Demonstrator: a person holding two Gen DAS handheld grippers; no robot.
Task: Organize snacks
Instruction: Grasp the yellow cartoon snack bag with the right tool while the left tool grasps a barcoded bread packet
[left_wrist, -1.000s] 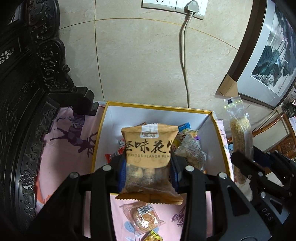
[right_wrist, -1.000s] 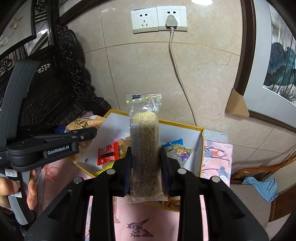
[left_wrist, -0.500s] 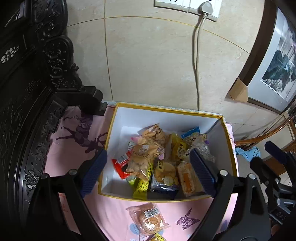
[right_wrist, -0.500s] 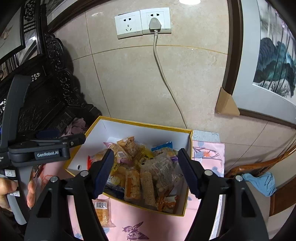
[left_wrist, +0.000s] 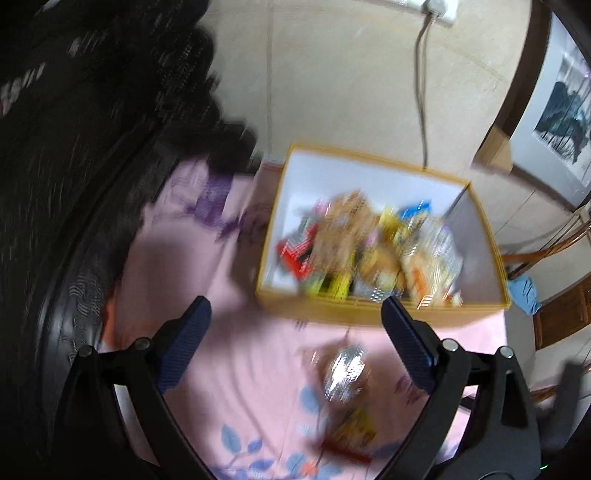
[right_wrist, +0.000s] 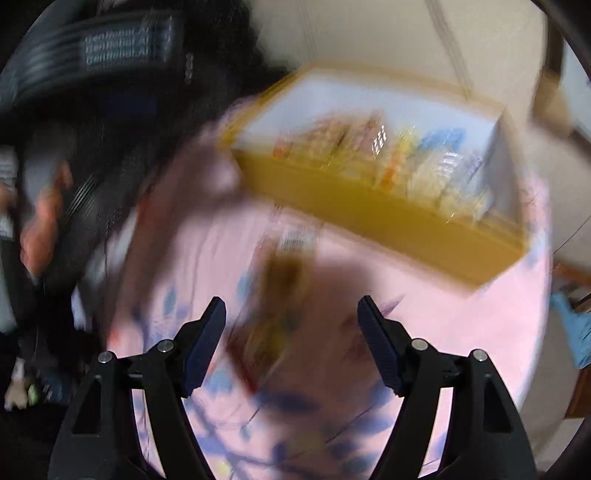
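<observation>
Beige tiled wall stands behind a worktop under a pink flowered cloth (left_wrist: 229, 362), soft enough to bunch. My yellow-rimmed box (left_wrist: 373, 314) sits far right, packed with snacks. Two loose packets (left_wrist: 345, 373) lie near it: light, crinkly, slippery, crushable; I'd pinch a sealed edge. Left gripper (left_wrist: 295, 343) and right gripper (right_wrist: 290, 339): jaws just spread, nothing between them.

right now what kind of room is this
Probably a home living room: a carved dark wood seat, a framed painting on the tiled wall, and a snack box on a pink floral cloth.
</observation>
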